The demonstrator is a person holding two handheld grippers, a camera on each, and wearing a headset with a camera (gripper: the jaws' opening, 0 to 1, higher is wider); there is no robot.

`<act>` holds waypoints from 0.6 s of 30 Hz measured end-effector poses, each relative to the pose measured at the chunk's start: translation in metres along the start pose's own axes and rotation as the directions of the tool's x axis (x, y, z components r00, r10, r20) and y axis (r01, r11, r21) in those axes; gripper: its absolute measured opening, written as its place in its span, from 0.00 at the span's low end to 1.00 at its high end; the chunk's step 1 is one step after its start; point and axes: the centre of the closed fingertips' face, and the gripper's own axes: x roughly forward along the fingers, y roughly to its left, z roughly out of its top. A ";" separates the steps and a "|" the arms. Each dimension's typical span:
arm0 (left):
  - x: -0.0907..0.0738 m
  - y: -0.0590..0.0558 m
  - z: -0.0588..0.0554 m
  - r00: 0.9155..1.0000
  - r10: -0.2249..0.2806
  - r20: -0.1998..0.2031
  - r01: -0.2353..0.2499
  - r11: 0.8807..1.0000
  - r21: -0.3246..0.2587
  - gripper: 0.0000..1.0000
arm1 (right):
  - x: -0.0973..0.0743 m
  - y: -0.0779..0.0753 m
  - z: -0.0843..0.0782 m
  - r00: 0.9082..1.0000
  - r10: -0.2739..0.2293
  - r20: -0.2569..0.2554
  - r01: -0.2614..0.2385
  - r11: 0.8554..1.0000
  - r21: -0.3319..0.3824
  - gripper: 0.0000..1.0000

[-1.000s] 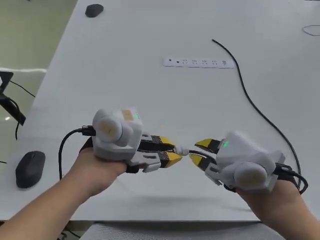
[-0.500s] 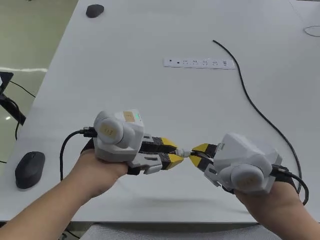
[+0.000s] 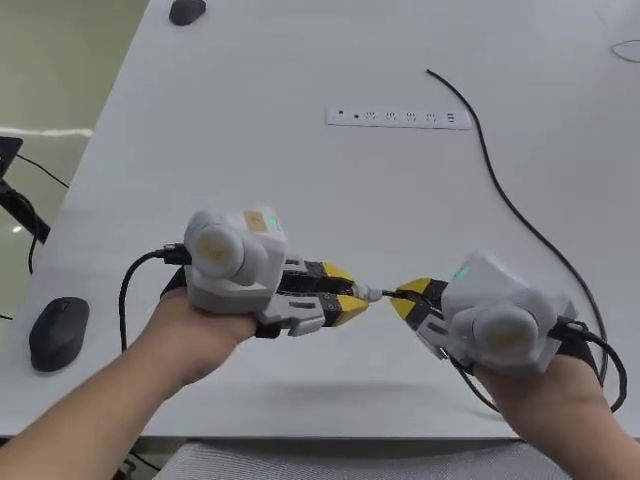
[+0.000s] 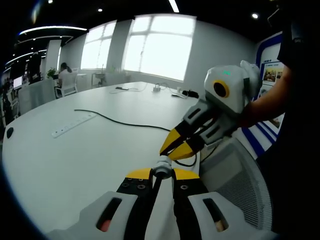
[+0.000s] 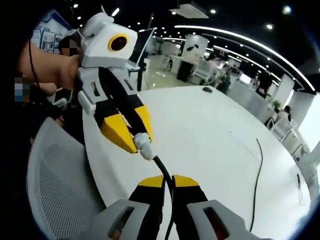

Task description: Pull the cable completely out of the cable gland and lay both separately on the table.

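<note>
The left gripper [image 3: 352, 296] was closed on the white cable gland [image 3: 367, 294], and the right gripper [image 3: 404, 297] was clamped on the black cable [image 5: 161, 168] just beside it. The two grippers faced each other, tip near tip, above the near edge of the white worktop [image 3: 300, 190]. The cable was not yet out of the cable gland. A power strip [image 3: 398, 118] lay farther back on the worktop.
</note>
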 end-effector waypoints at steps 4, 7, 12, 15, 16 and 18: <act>-0.003 0.003 0.004 1.000 0.005 0.019 -0.005 1.000 -0.006 0.15 | -0.002 -0.013 -0.012 1.000 -0.027 -0.015 0.028 0.992 0.124 0.00; -0.004 0.004 0.006 1.000 0.006 0.026 -0.006 1.000 -0.009 0.15 | -0.002 -0.022 -0.025 0.999 -0.035 -0.027 0.040 0.978 0.205 0.00; -0.003 0.004 0.005 1.000 0.009 0.023 -0.009 1.000 -0.004 0.15 | -0.001 -0.029 -0.044 0.998 -0.039 -0.047 0.052 0.943 0.329 0.00; -0.002 0.003 0.004 1.000 0.008 0.020 -0.008 1.000 -0.002 0.15 | 0.000 -0.031 -0.054 0.998 -0.038 -0.057 0.057 0.920 0.388 0.00; -0.002 0.002 0.004 1.000 0.008 0.018 -0.007 1.000 -0.002 0.15 | 0.000 -0.032 -0.058 0.998 -0.036 -0.061 0.058 0.910 0.412 0.00; -0.002 0.001 0.004 1.000 0.006 0.017 -0.006 1.000 -0.001 0.15 | 0.000 -0.033 -0.066 0.997 -0.035 -0.070 0.063 0.889 0.454 0.00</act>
